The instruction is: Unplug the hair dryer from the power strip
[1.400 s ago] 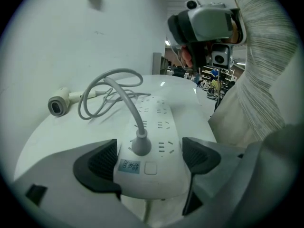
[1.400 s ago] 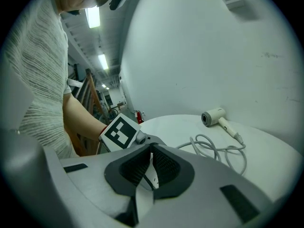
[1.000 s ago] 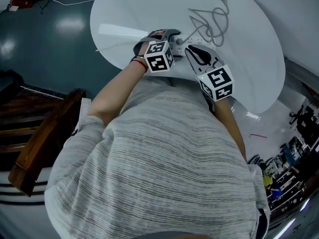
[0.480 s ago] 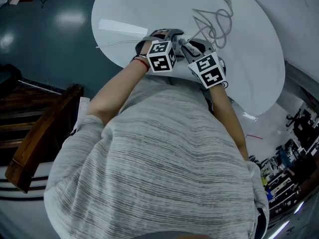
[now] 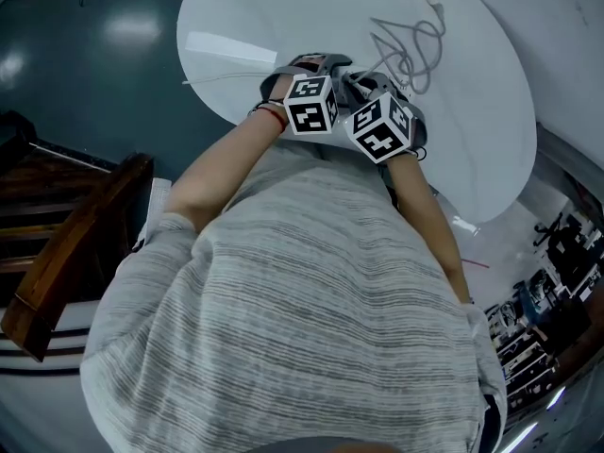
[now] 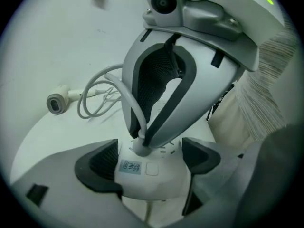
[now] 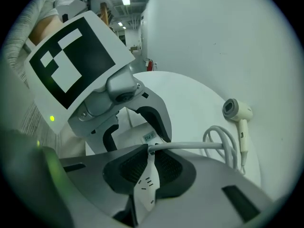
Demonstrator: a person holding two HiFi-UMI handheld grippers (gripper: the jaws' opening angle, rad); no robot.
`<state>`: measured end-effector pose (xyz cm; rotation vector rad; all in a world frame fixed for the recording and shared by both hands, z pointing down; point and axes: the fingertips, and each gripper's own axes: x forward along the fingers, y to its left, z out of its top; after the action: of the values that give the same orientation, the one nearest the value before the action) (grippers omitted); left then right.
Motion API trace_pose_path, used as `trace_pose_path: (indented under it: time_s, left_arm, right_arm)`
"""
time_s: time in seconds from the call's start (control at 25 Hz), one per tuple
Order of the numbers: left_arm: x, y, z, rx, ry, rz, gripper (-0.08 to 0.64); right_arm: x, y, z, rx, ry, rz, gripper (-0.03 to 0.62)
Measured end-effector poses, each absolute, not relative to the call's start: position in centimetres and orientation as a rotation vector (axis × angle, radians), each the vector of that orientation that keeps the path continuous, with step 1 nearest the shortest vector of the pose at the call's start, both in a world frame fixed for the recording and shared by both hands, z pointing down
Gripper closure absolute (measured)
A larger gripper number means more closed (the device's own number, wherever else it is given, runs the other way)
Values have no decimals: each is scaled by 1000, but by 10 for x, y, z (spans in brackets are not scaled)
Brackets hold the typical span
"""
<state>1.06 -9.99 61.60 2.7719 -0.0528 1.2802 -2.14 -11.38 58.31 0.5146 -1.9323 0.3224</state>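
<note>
A white power strip (image 6: 151,177) lies near the edge of the round white table (image 5: 472,111). My left gripper (image 6: 152,160) is shut on it, one dark pad against each long side. The hair dryer's plug (image 6: 139,147) sits in the strip, and my right gripper (image 7: 149,167) comes down from above and is shut on that plug. In the head view the left gripper (image 5: 319,72) and right gripper (image 5: 363,91) are close together, their marker cubes almost touching. The grey cable (image 7: 190,145) runs from the plug to loose coils (image 5: 406,50). The white hair dryer (image 7: 237,110) lies beyond them.
The table edge is right under my hands, with dark floor (image 5: 85,74) to the left. A wooden piece of furniture (image 5: 66,253) stands at the lower left. A thin white cord (image 5: 226,78) crosses the table left of the strip.
My right gripper has moved left and up against the left gripper and has shut on the plug. The left gripper has stayed on the power strip.
</note>
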Motion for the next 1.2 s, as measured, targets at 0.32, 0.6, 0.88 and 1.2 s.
trace_pose_path:
  time_s: [0.32,0.6,0.88,1.2]
  left_arm:
    - [11,-100,617,2766,-56,1272,141]
    - [11,-100,617,2759,-63,1274,141]
    - [12,-99,617,2757,-61,1267,140]
    - [13,-94,618,2742,-32,1273,138]
  right_arm:
    - [-21,-114,582,528,-1895,325,538]
    - [-21,-112,581,536,-1881,324,540]
    - [-20,-110,581,517,-1861,309,540]
    - [-18,-103,581,496,-1835,293,540]
